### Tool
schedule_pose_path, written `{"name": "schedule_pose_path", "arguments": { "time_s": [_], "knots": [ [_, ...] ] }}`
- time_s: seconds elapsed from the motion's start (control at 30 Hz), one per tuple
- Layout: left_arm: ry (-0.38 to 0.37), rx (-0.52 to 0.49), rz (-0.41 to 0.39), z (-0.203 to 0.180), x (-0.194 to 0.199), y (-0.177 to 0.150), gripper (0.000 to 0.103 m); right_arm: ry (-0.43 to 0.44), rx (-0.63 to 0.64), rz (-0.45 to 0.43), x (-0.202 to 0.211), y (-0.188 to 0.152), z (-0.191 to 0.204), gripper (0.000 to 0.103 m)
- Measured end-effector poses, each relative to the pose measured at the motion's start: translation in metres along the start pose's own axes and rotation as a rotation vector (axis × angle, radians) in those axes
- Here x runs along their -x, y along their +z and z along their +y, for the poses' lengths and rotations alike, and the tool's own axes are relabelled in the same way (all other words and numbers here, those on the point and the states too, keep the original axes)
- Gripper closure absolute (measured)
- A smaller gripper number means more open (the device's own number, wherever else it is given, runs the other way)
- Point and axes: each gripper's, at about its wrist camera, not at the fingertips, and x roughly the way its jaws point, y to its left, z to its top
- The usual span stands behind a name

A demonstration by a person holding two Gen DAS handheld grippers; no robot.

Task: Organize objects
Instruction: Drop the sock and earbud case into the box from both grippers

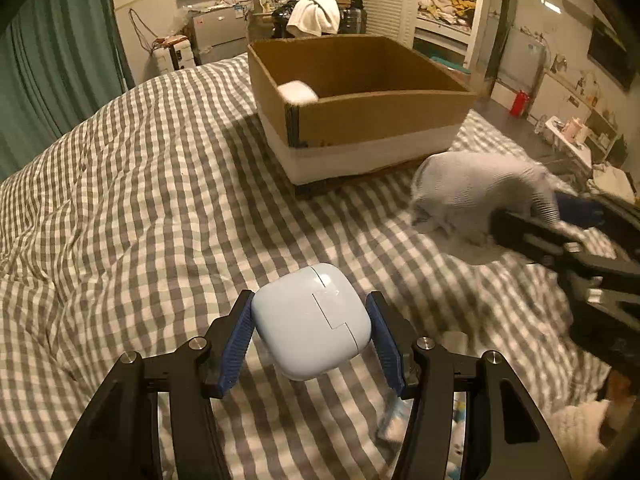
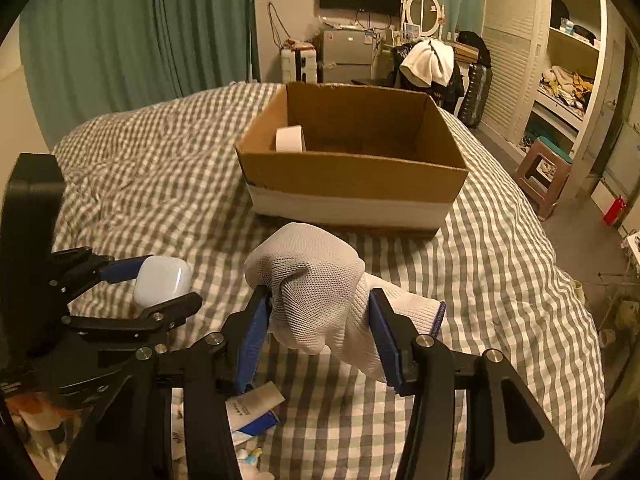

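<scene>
Nearest on this side of the cardboard box (image 2: pixel 352 172), a bunched white knit glove (image 2: pixel 316 292) is being pinched between the ribbed blue pads of the right gripper (image 2: pixel 318 334), its cuff trailing past the right-hand finger. To the left of it, equally short of the box, a smooth, rounded pale blue earbud case (image 1: pixel 310 322) is being clamped across its sides by the left gripper (image 1: pixel 312 340), clear of the checked quilt (image 1: pixel 140 200).

Both loads are judged to be mid-carry toward the box. Next, each is to be brought over the box's near wall and let go inside.

Farther on, the open box is being borne by the soft, rumpled quilt; 1 white tape roll (image 2: pixel 290 139) is seen resting against its left inner wall.
</scene>
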Motion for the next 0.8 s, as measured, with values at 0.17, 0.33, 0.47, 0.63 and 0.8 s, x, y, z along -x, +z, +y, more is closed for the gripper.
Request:
{"name": "schedule_pose_path", "arguments": {
  "time_s": [0.17,0.33,0.47,0.63,0.8],
  "knots": [
    [-0.012,-0.055,-0.012,0.002,0.02,0.013,0.046,0.019,-0.027,-0.006,0.001,0.002,-0.003,0.054],
    [-0.064,-0.08,-0.011,0.019,0.023,0.047,0.046,-0.038,-0.073,-0.044,0.007,0.016,-0.01,0.054],
    [-0.081,-0.108,-0.061,0.028,0.03,0.09,0.046,-0.064,-0.134,-0.075,0.02,0.042,-0.017,0.054],
    [-0.091,-0.108,-0.143,0.039,0.032,0.149,0.046,-0.135,-0.164,-0.124,0.027,0.105,-0.028,0.054],
    [-0.117,-0.023,-0.164,0.042,0.011,0.199,0.045,-0.133,-0.161,-0.095,0.005,0.172,-0.039,0.054]
  ]
}}
